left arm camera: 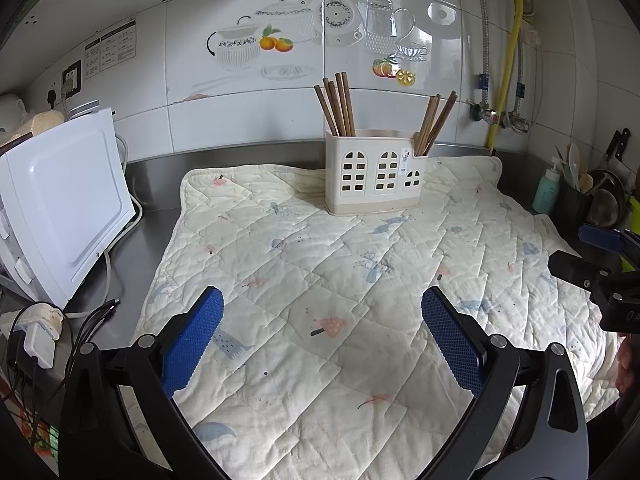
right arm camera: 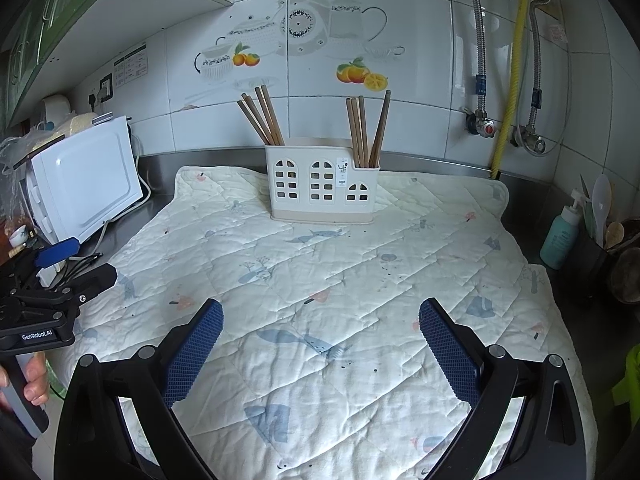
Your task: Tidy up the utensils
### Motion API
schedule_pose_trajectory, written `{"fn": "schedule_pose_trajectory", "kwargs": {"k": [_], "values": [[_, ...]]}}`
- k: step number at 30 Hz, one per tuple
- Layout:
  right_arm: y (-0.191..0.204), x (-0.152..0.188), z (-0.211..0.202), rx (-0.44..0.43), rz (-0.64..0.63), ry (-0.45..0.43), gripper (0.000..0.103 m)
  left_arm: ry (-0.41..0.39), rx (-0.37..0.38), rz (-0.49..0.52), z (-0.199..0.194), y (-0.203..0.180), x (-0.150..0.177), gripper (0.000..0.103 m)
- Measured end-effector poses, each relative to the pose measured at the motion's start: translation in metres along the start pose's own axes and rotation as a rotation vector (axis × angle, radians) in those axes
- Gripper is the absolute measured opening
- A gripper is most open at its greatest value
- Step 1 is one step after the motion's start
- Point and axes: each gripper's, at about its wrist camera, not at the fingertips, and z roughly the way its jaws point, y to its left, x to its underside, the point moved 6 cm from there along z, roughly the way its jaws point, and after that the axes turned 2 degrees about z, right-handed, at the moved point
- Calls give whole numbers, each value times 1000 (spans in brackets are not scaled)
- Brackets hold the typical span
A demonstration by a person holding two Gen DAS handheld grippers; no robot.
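Note:
A cream utensil holder (left arm camera: 374, 176) with window cut-outs stands at the back of a quilted mat (left arm camera: 320, 280); it also shows in the right wrist view (right arm camera: 322, 184). Several brown chopsticks (left arm camera: 336, 104) stand in its left compartment and several more (left arm camera: 434, 122) in its lower right one; both bundles show in the right wrist view, left (right arm camera: 262, 120) and right (right arm camera: 368, 130). My left gripper (left arm camera: 322, 340) is open and empty above the mat's near part. My right gripper (right arm camera: 320, 348) is open and empty, also above the mat. Each gripper appears at the other view's edge, right (left arm camera: 592, 256) and left (right arm camera: 68, 268).
A white microwave (left arm camera: 60, 208) stands at the left with cables and a plug (left arm camera: 40, 336) beside it. A teal soap bottle (right arm camera: 562, 236) and a dark pot of ladles (right arm camera: 600, 248) stand at the right. Pipes and valves (right arm camera: 486, 126) run on the tiled wall.

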Motion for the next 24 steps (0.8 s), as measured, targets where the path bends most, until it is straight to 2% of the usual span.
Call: {"fn": "schedule_pose_trajectory", "kwargs": {"k": [24], "values": [[-1,1,2,-3,3,6,95,2,8,-1,1,-3,1,98]]}}
